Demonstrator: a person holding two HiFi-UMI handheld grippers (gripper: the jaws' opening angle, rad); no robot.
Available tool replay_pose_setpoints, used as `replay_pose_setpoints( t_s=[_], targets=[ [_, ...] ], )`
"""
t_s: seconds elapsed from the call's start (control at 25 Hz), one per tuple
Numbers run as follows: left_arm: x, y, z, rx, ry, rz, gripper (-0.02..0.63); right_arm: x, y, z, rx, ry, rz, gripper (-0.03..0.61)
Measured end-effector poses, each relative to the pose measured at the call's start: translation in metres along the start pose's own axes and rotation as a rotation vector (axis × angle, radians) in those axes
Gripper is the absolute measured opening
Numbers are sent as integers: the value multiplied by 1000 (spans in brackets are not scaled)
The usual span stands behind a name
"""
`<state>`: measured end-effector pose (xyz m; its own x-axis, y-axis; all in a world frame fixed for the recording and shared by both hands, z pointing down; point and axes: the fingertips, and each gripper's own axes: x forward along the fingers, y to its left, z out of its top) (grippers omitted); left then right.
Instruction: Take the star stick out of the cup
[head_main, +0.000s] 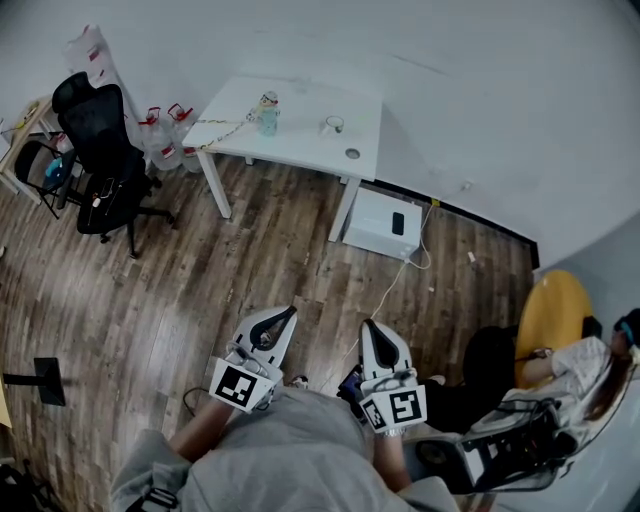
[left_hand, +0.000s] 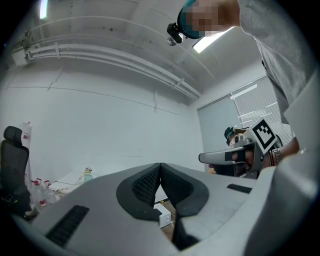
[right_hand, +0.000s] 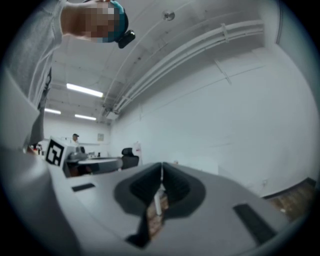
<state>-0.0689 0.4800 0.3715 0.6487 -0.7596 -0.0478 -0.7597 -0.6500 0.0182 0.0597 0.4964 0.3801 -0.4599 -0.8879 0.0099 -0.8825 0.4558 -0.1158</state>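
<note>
Left gripper (head_main: 288, 312) and right gripper (head_main: 368, 326) both clenched on nothing, held close to the person's body, well apart from the small pale cup (head_main: 333, 124) on the far white rectangular table (head_main: 300, 145); star stick too small to make out; open brown wood-plank floor (head_main: 200, 280) lies between, with a black office chair (head_main: 100, 150) left of the table.
</note>
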Motion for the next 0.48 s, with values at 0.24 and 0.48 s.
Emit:
replay_pose_setpoints(
  t_s=[0.24,0.48],
  targets=[
    [22,7,-2,2,-16,-47,32,16,-14,-3,-11,-5,-35,37],
    [52,36,-7,-3,-5,-82,32,46,-34,-2,-42,0,-125,37]
  ],
)
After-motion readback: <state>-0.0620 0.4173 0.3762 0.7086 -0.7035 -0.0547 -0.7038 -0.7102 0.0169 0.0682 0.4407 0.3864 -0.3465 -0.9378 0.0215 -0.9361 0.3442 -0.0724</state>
